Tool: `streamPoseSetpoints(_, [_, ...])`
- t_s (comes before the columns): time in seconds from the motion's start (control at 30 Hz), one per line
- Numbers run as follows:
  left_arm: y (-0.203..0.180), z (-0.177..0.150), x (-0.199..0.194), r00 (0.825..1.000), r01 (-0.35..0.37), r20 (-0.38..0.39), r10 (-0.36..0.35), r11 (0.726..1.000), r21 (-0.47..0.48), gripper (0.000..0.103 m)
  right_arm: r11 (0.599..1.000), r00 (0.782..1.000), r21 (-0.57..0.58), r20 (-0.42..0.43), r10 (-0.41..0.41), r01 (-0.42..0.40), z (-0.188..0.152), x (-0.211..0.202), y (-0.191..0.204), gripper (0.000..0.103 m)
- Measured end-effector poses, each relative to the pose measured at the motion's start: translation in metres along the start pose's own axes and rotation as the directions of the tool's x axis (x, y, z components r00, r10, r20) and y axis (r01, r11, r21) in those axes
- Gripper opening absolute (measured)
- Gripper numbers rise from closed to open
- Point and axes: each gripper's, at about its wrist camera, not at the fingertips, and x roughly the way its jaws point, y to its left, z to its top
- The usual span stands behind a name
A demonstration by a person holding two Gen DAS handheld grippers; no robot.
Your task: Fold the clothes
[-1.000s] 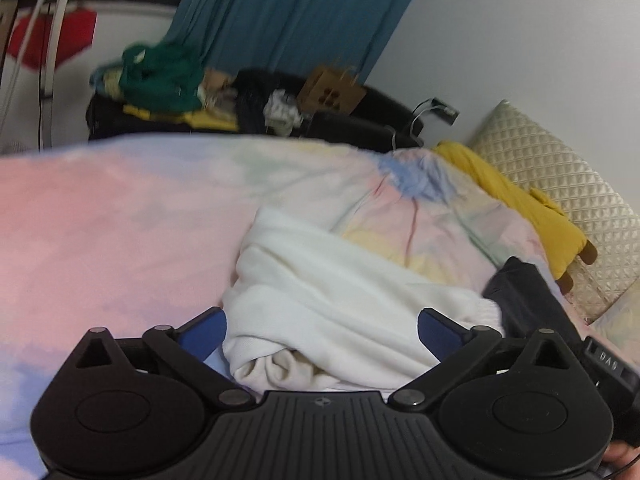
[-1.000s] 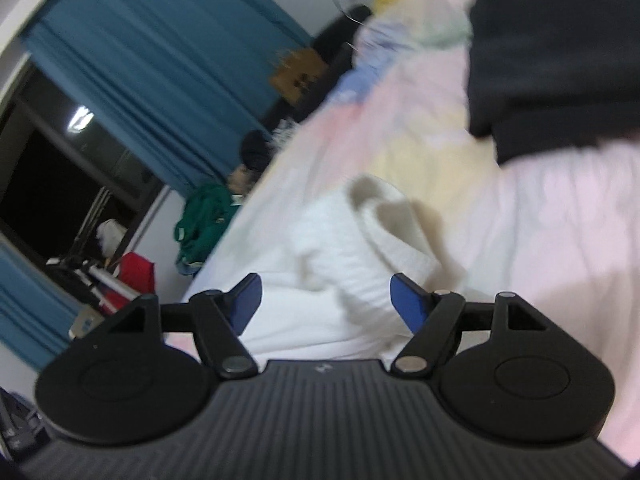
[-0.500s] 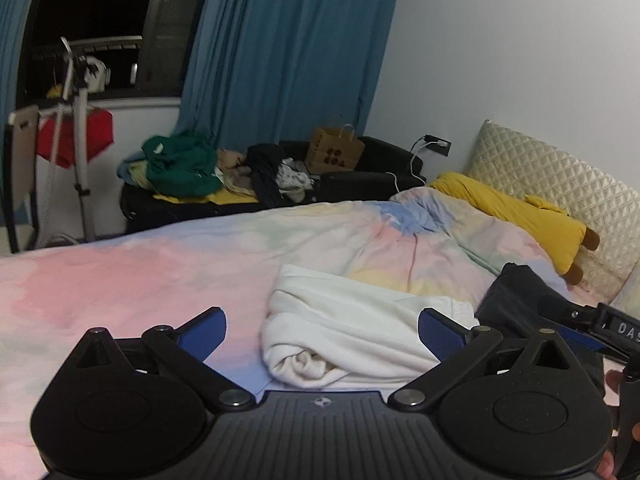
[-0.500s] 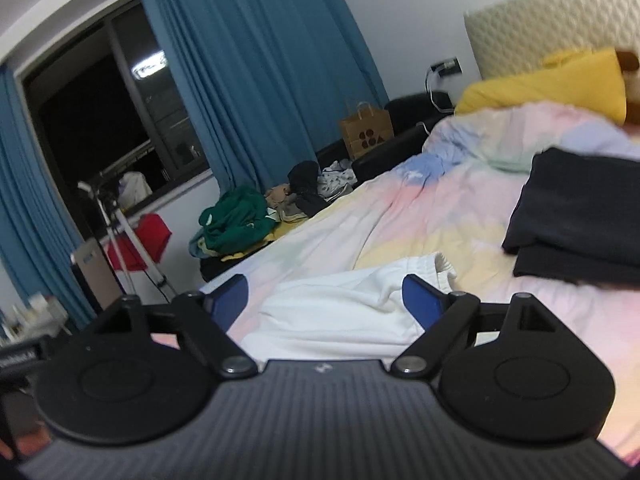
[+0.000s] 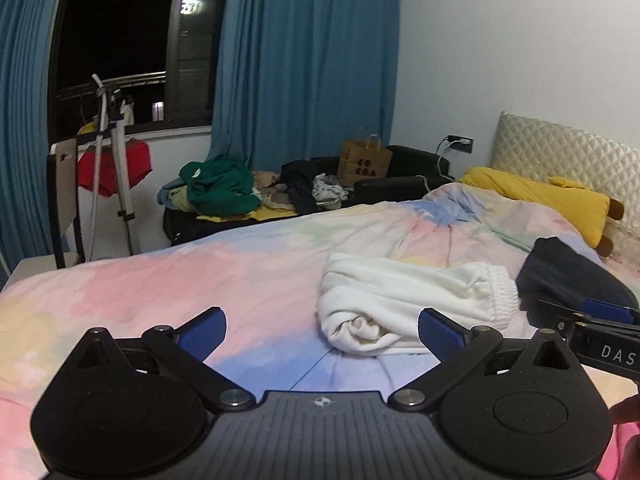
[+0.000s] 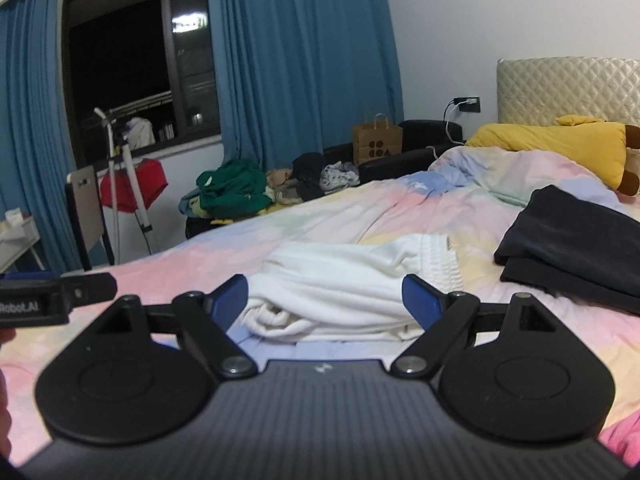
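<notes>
A white garment [image 5: 412,300], folded into a thick bundle with its elastic waistband to the right, lies on the pastel bedspread [image 5: 200,280]. It also shows in the right wrist view [image 6: 352,284]. A folded black garment [image 6: 576,252] lies to its right, also seen in the left wrist view [image 5: 572,276]. My left gripper [image 5: 322,330] is open and empty, held back from the white bundle. My right gripper [image 6: 326,300] is open and empty, just in front of the bundle. Each gripper's tip shows at the edge of the other's view.
A yellow plush pillow [image 6: 560,144] lies by the quilted headboard [image 6: 568,88]. Beyond the bed, a dark sofa holds a heap of clothes [image 5: 224,192] and a paper bag [image 5: 364,162]. A garment steamer stand [image 5: 114,160] and a chair stand by the window.
Both grippers have pulled up and back from the white bundle, which they were close over one second ago. The bundle stays folded on the bed.
</notes>
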Motion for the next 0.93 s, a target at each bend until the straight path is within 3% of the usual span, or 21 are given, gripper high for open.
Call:
streamPoseSetpoints(0.23, [0.016, -0.020, 0.006, 0.999, -0.039, 0.007, 0.039, 0.999, -0.015, 0.103, 1.000, 1.000, -0.017, 0.002, -0.025, 0.025, -0.017, 0.014, 0.005, 0.085])
streamPoseSetpoints(0.77, [0.027, -0.027, 0.014, 0.999, -0.035, -0.010, 0.034, 0.999, -0.031, 0.103, 0.997, 0.997, -0.036, -0.022, -0.075, 0.075, -0.026, 0.025, 0.007, 0.085])
streamPoseSetpoints(0.93, [0.030, -0.028, 0.015, 0.999, -0.035, -0.014, 0.034, 0.999, -0.041, 0.103, 0.998, 0.997, 0.003, -0.047, -0.066, 0.066, -0.026, 0.029, -0.001, 0.085])
